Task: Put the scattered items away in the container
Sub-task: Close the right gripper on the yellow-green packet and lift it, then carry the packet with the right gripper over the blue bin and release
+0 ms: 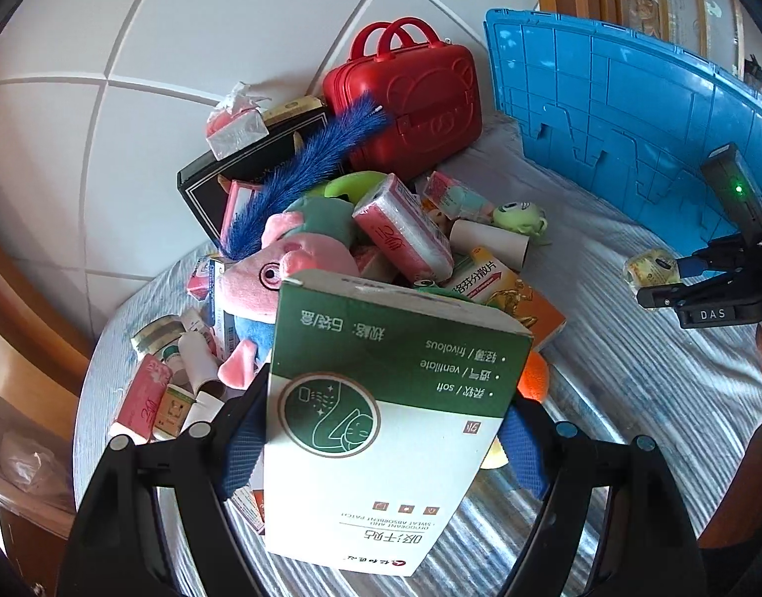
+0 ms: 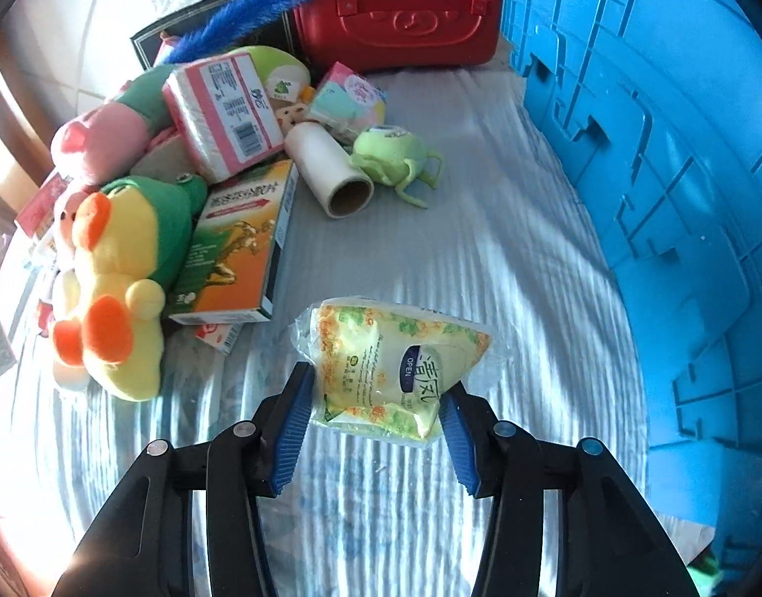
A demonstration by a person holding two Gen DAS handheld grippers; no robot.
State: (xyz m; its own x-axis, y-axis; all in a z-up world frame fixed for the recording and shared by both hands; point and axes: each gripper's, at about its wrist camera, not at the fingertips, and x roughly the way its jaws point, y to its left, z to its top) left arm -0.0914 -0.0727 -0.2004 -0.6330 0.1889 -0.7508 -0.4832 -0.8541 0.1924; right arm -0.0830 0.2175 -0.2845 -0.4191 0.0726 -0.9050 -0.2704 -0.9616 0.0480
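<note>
Left wrist view, nearest the lens: green-and-white carton (image 1: 381, 398), upside down to the camera, pinched across its width by the left gripper (image 1: 381, 440). Blue pads (image 1: 523, 452) press on both side faces, and the carton appears clear of the bedding.

Right wrist view, nearest the lens: yellow tissue pack (image 2: 391, 368) in clear wrap, held between the blue pads of the right gripper (image 2: 376, 433). The jaws are narrowed onto it, both pads touch the wrapper and the pack sits slightly skewed. It also shows from the left view, off to the right (image 1: 652, 271).

Container: blue crate (image 2: 654, 174), ribbed wall standing along the right edge of the striped sheet (image 2: 480, 229). Its opening shows in neither view.

Remaining clutter, piled on the left: duck plush (image 2: 117, 293), orange medicine box (image 2: 237, 244), pink tissue brick (image 2: 222, 114), cardboard tube (image 2: 331, 169), small green plush (image 2: 396, 154), blue feather duster (image 1: 301, 174) and red toy suitcase (image 1: 411, 99) at the back.

Step in hand (judgement): pick complete on both sides, transfer starting. Task early, as most of the pile is untouched.

Next move calls for:
- Carry both loads rightward over the crate wall, with enough height to clear the rim.
- The wrap is soft and slippery, so keep the squeeze steady.
- The carton is tall and may swing, so release it low inside.
</note>
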